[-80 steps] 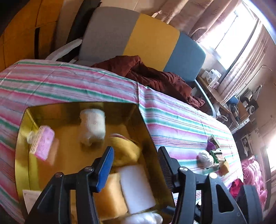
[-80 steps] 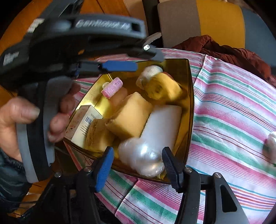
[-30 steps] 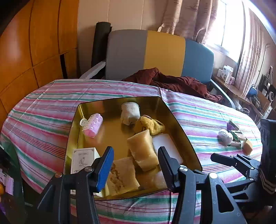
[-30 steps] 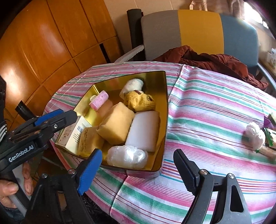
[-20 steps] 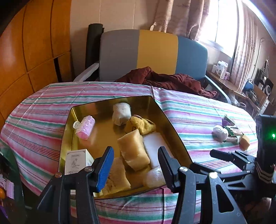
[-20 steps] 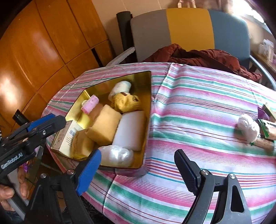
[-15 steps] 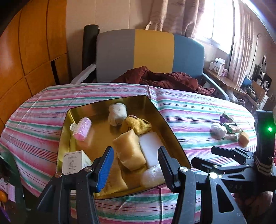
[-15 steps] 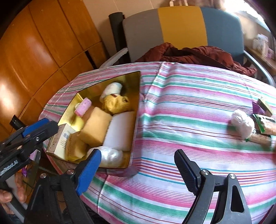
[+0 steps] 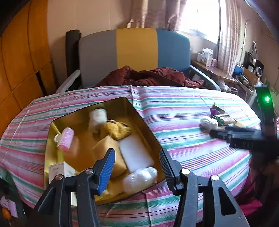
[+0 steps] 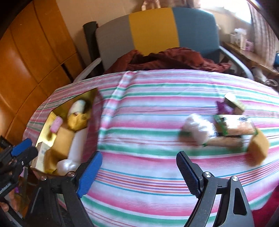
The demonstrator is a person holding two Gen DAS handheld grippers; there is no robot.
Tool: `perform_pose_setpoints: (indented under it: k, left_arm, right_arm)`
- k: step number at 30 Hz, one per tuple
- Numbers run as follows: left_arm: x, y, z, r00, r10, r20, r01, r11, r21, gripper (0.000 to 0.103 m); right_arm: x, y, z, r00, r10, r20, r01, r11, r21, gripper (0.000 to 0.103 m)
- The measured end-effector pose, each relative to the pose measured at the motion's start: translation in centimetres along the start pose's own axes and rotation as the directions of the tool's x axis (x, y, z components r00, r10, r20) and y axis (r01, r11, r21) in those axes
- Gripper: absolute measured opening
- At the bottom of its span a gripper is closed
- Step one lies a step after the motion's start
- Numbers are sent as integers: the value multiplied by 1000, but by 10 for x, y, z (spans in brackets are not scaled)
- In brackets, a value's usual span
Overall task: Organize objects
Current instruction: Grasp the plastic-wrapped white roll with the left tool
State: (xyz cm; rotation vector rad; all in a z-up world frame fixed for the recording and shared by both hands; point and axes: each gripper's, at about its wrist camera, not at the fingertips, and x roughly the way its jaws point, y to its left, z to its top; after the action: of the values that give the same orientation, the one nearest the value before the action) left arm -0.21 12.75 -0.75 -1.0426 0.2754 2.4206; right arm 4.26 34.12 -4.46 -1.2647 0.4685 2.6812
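left gripper (image 9: 136,167): we hold it open and empty over the gold tin's (image 9: 139,116) near corner.
right gripper (image 10: 138,170): spread wide, empty; crinkly white bundle (image 10: 198,130) lies ahead, right of the tin.
tin: shiny metal, holding soft sponges (image 9: 111,153).

Before me: bench (image 9: 174,111) under a pink, green and white striped cloth. Behind it, a chair (image 9: 136,52) with grey, yellow and blue back panels, a dark red garment (image 9: 150,76) heaped on its seat. To my left, orange wood wall panelling (image 9: 22,57). To my right, a bright window (image 9: 200,15) with pale curtains (image 9: 228,35) and a cluttered side shelf (image 9: 226,75).
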Motion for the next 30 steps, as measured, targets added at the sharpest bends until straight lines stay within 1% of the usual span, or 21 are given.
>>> perform_pose_setpoints:
  k: [5, 8, 12, 14, 16, 17, 21, 24, 26, 30]
  left_arm:
    - [6, -15, 3, 1000, -26, -13, 26, 999, 38, 54]
    - [10, -22, 5, 999, -39, -19, 40, 997, 60, 54]
    - [15, -33, 9, 998, -59, -24, 61, 995, 84, 54]
    - [17, -41, 12, 997, -73, -27, 75, 992, 98, 54]
    - [21, -51, 14, 995, -90, -35, 94, 989, 118, 54]
    - [23, -55, 15, 994, -98, -41, 102, 987, 126, 54]
    - [36, -74, 21, 988, -136, -75, 146, 978, 152, 54]
    - [48, -90, 25, 981, -166, -103, 182, 969, 167, 54]
    - [57, -100, 27, 975, -181, -129, 201, 965, 167, 54]
    - [78, -121, 34, 957, -226, -184, 256, 954, 158, 54]
  right_arm:
    - [-16, -41, 13, 997, -68, 26, 67, 997, 34, 87]
    - [-25, -66, 18, 990, -135, 43, 133, 990, 44, 87]
    - [-36, -110, 23, 973, -225, 51, 221, 972, 79, 87]
    - [-41, -134, 22, 962, -266, 56, 259, 959, 114, 87]
    - [-44, -161, 19, 949, -310, 55, 297, 939, 173, 87]
    - [-46, -179, 16, 945, -322, 55, 302, 926, 225, 87]
    - [-48, -219, 4, 940, -339, 37, 304, 881, 363, 87]
    - [-52, -234, 1, 947, -321, 29, 278, 858, 432, 87]
    - [-52, -239, -1, 954, -297, 31, 250, 851, 462, 87]
    - [-47, -239, -2, 963, -268, 22, 226, 852, 472, 87]
